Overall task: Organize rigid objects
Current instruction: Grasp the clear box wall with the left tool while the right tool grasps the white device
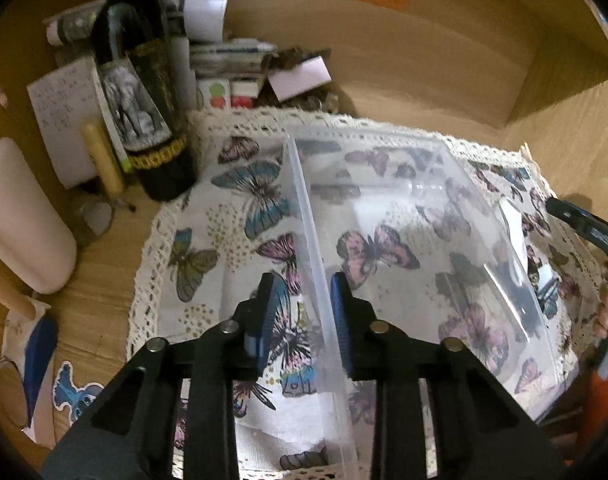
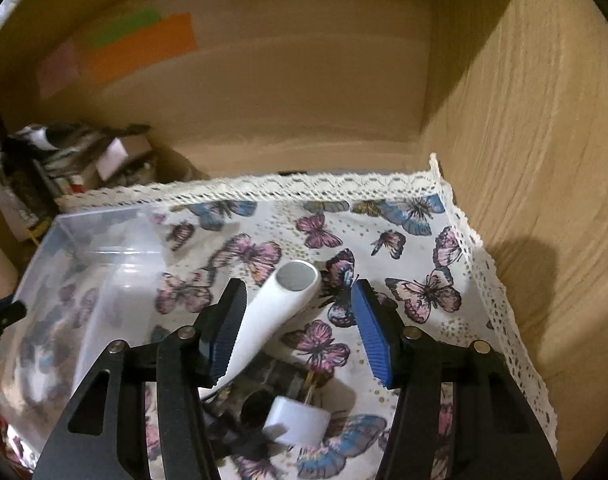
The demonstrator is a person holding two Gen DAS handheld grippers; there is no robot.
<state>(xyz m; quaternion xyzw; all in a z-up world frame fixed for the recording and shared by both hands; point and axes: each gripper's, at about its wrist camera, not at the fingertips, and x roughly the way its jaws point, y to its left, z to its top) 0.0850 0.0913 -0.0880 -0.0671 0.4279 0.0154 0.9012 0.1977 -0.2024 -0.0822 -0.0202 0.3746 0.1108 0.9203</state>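
Now a clear bin [image 1: 424,216] sits on the butterfly cloth [image 1: 207,216] toward the surface's left edge. Left gripper [image 1: 304,312] jaws straddle its wall, not pressing. Right gripper [image 2: 299,328] jaws gape around a white handle [image 2: 275,308].

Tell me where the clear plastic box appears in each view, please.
Left wrist view: the clear plastic box fills the centre and right; its near wall stands between the left claw's pads.
Right wrist view: the box sits at the left, beside the claw.
Shared landmark: the butterfly-print cloth with lace edge under it.
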